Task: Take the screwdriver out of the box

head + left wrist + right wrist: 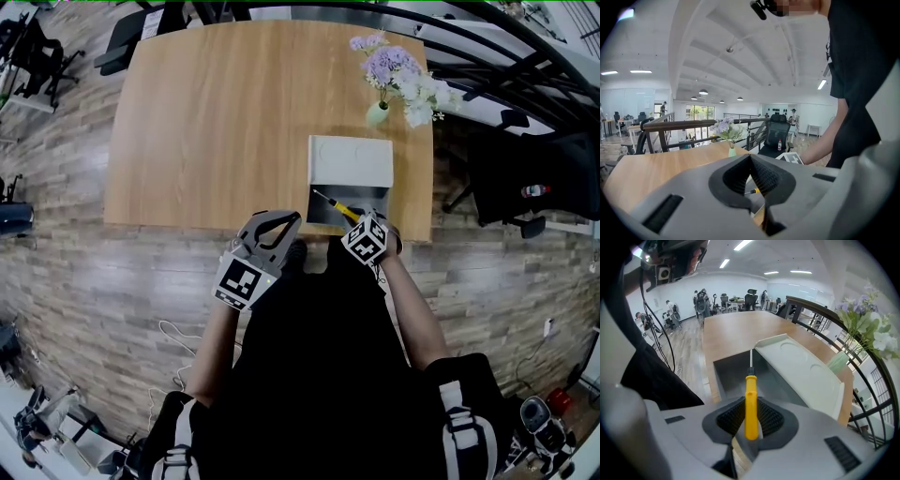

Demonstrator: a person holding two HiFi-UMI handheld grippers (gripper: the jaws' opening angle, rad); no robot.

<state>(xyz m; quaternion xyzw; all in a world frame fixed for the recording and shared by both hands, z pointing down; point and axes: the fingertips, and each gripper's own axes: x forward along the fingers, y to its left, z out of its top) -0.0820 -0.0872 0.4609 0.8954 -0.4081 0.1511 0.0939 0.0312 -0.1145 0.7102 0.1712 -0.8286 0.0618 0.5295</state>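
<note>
Our right gripper point(751, 414) clamps the screwdriver point(751, 389) handle; let's lift straight, clear of the box point(730, 372); left gripper point(750, 158) closed, empty.

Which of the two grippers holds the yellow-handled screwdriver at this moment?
The right gripper: its jaws grip the yellow plastic handle of the metal-shafted screwdriver over the open grey box. The left gripper has its jaws together, holding nothing.

light: bright, even, ceiling strips | blur: none | edges: strong fisheye warp, dark vignette corners
</note>
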